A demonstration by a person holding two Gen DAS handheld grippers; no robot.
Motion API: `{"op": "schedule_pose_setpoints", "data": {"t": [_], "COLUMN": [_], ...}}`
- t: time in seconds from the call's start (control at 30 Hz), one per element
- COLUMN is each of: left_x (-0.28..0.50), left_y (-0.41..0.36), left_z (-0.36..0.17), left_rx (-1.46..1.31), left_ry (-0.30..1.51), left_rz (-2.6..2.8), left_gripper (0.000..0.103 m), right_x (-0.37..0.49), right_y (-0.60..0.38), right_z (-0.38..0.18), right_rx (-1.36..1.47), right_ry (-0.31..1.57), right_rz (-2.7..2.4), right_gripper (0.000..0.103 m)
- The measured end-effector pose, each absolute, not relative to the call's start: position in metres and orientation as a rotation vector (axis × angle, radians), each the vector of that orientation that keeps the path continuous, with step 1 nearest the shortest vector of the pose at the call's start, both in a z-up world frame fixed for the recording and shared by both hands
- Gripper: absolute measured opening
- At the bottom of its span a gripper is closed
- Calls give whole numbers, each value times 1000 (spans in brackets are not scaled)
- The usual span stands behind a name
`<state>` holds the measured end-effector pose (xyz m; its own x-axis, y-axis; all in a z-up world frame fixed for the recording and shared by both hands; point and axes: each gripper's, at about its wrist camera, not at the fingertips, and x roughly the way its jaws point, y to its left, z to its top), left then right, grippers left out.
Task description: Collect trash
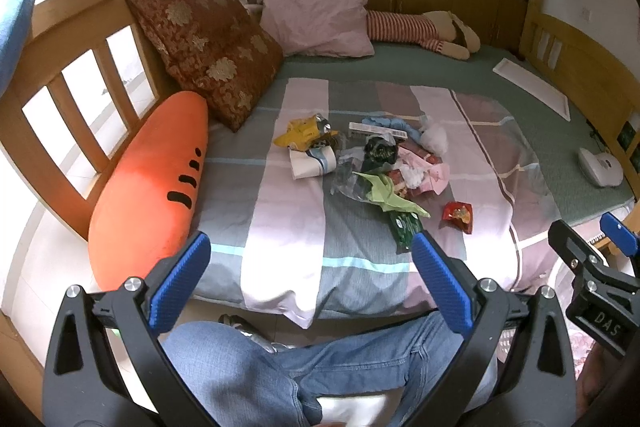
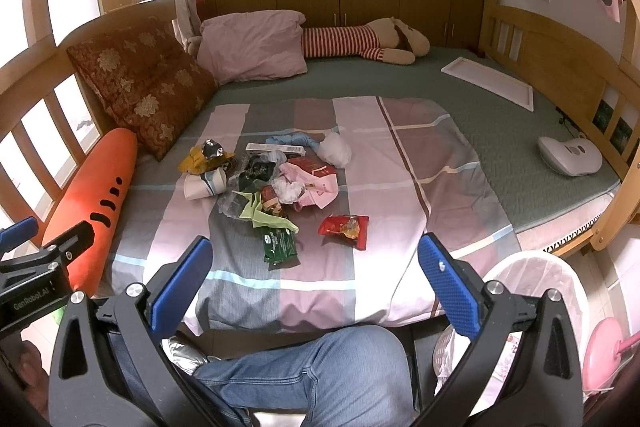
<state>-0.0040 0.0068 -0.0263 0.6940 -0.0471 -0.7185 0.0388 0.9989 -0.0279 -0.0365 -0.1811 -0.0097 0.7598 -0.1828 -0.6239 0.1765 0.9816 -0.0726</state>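
Observation:
A heap of trash (image 1: 372,157) (image 2: 272,175) lies on the striped sheet (image 1: 280,211) in the middle of the bed: yellow, green and pink wrappers, a paper cup (image 2: 206,183), crumpled tissue. A red snack packet (image 1: 458,215) (image 2: 345,227) and a dark green packet (image 2: 279,245) lie nearest me. My left gripper (image 1: 310,281) hangs open before the bed's near edge, empty. My right gripper (image 2: 316,281) is open and empty too, beside it. A white-lined bin (image 2: 536,291) stands at the bed's right corner.
A carrot-shaped cushion (image 1: 154,187), a brown floral cushion (image 1: 206,47), a pink pillow (image 1: 320,19) and a striped plush toy (image 2: 368,41) lie along the bed's left and far sides. A white board (image 2: 490,81) and a white device (image 2: 570,153) sit right. A person's jeans-clad legs (image 1: 320,375) are below.

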Motion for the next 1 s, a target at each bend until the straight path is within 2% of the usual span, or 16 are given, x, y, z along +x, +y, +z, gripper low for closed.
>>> {"op": "schedule_pose_setpoints", "data": {"t": [0.2, 0.3, 0.33, 0.47, 0.63, 0.73, 1.0], "left_x": [-4, -6, -9, -17, -12, -3, 50], "left_y": [19, 34, 38, 33, 28, 12, -40], "left_z": [-28, -31, -30, -28, -42, -65, -124], "left_rx": [-103, -207, -253, -132, -165, -89, 10], "left_ry": [778, 722, 655, 598, 651, 688, 782], "left_rz": [-135, -201, -216, -160, -275, -248, -326], "left_gripper": [100, 100, 100, 100, 100, 100, 100], "right_x": [-42, -50, -50, -60, -62, -60, -41], "right_y": [-184, -187, -188, -199, -210, -215, -238], "right_z": [-16, -19, -20, -19, -26, -32, -79], "right_rx": [1, -21, -27, -14, 9, -23, 11], "right_ry": [654, 606, 584, 507, 494, 493, 530], "right_rz": [-176, -149, -142, -110, -78, -87, -98], "right_gripper": [100, 100, 100, 100, 100, 100, 100]}}
